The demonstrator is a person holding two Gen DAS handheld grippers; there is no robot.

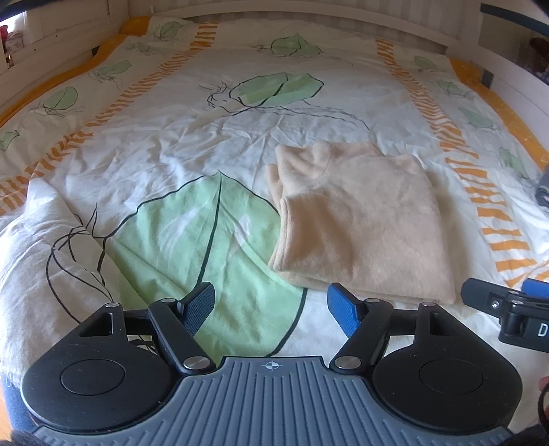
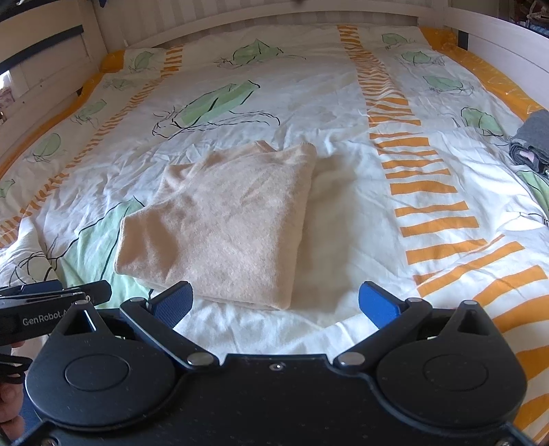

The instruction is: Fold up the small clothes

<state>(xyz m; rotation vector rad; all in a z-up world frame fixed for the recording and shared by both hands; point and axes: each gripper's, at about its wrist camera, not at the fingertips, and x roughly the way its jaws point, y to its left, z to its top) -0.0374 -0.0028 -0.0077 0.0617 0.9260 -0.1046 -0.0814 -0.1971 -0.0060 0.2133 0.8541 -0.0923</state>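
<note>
Left gripper (image 1: 269, 305): jaws apart, empty.
Right gripper (image 2: 276, 303): jaws apart, empty.
Beige garment (image 1: 363, 223): folded, just ahead of both grippers.
Advice: pinch both near corners together, fold evenly.

A home bedroom: a bed (image 1: 507, 103) under a leaf-printed duvet cover (image 1: 212, 219), pale slatted headboard (image 2: 240, 17) behind
</note>
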